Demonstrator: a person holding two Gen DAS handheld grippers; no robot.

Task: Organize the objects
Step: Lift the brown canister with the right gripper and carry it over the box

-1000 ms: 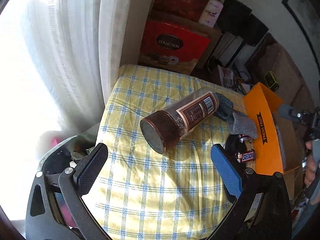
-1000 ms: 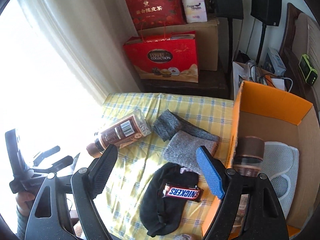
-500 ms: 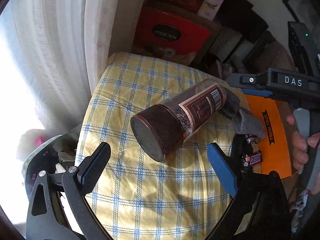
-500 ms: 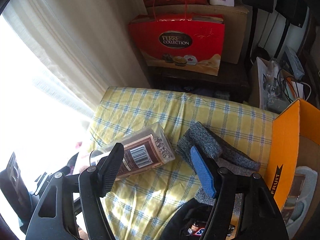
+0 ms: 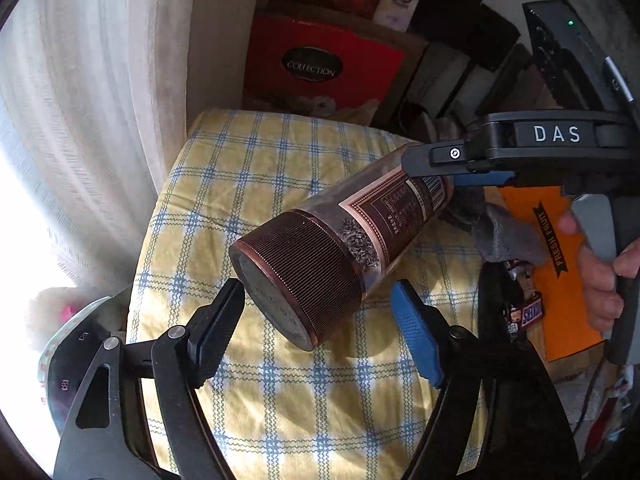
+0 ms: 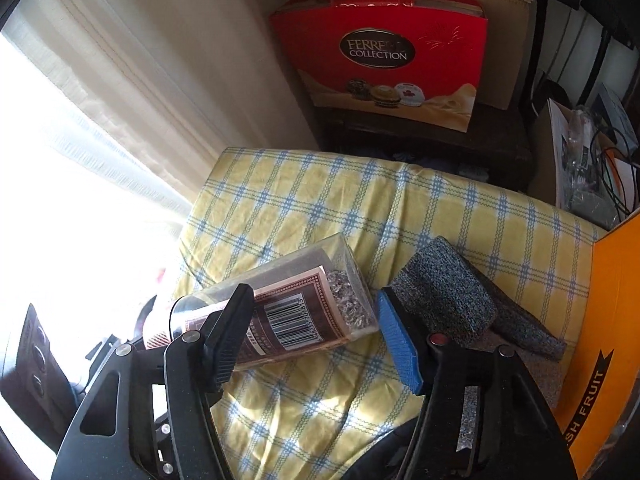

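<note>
While both tools straddle the jar (image 5: 344, 240), only the left view shows its lid (image 5: 296, 280).

Checked cloth (image 6: 440, 216), jar (image 6: 288, 312), perhaps grey socks (image 6: 452, 300)

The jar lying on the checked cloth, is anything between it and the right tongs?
Nothing visible blocks it. The right tongs are open around the jar's clear end; the grey socks lie just beside.
</note>
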